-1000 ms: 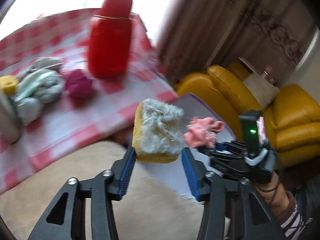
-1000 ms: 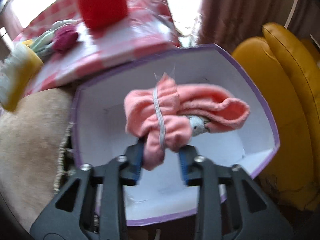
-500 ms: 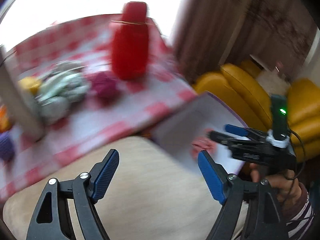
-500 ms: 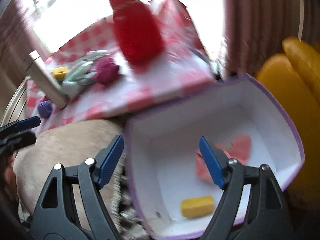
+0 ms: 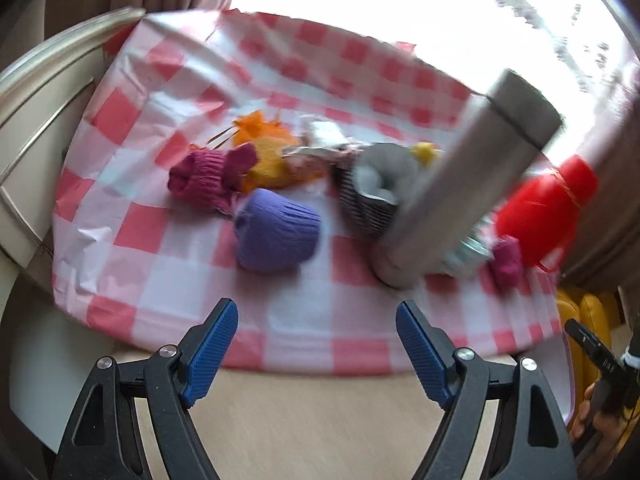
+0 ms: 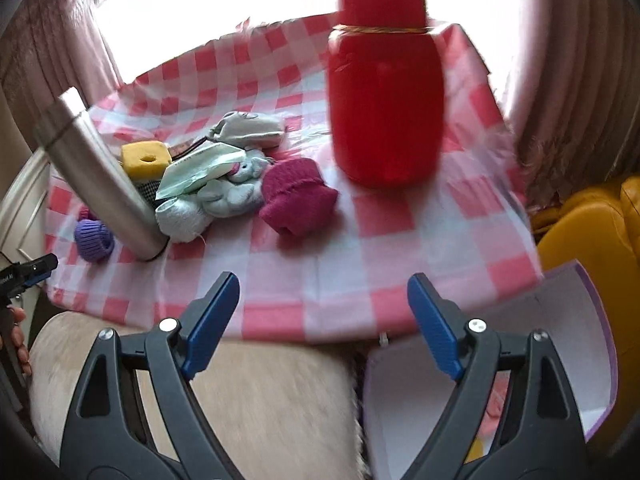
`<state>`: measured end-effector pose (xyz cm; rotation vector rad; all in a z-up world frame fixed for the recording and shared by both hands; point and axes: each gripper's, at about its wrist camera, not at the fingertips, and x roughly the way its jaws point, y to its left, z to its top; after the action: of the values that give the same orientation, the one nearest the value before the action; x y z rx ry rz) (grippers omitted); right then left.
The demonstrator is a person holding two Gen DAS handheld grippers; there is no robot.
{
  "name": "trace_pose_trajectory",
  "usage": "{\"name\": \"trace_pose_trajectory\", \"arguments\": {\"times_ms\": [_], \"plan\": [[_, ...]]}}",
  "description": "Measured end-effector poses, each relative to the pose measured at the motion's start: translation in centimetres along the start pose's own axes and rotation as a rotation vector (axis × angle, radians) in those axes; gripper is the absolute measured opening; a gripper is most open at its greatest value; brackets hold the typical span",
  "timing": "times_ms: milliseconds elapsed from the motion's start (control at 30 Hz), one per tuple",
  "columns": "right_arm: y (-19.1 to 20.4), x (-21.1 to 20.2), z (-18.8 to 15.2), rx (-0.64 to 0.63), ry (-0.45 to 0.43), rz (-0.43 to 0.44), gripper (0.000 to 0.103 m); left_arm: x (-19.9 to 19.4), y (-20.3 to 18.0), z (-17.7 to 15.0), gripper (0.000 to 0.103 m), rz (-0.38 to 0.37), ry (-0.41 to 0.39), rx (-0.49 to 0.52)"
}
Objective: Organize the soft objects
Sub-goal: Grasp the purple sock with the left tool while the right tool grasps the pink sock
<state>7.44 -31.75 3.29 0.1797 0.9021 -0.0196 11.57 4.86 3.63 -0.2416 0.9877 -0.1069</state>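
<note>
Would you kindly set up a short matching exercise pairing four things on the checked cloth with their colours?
Things:
1. tall flask
2. wide bottle
3. sponge block with a hole
4. knitted roll left of the flask

Colours:
A. yellow
B. purple
C. silver
D. red

Pairs: 1-C, 2-D, 3-A, 4-B
</note>
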Motion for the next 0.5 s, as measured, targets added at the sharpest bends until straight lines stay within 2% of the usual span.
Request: {"name": "trace_pose_trajectory", "arguments": {"times_ms": [300, 433, 500], "plan": [[2.1, 4.4, 2.6, -0.113, 0.077, -0.079, 0.088, 7.4, -0.9, 4.2, 0.087, 0.067, 0.138, -0.012], [2.7, 6.2, 4.0, -0.163, 0.094, -0.112, 0.088, 9.5, -0.7, 4.8, 0.087, 0.120, 0.143, -0.016], [3.4, 7.3, 4.5, -0.190, 0.097, -0.123, 0.088, 10.0, -0.5, 4.8, 0.084, 0.118, 0.153, -0.016]]}}
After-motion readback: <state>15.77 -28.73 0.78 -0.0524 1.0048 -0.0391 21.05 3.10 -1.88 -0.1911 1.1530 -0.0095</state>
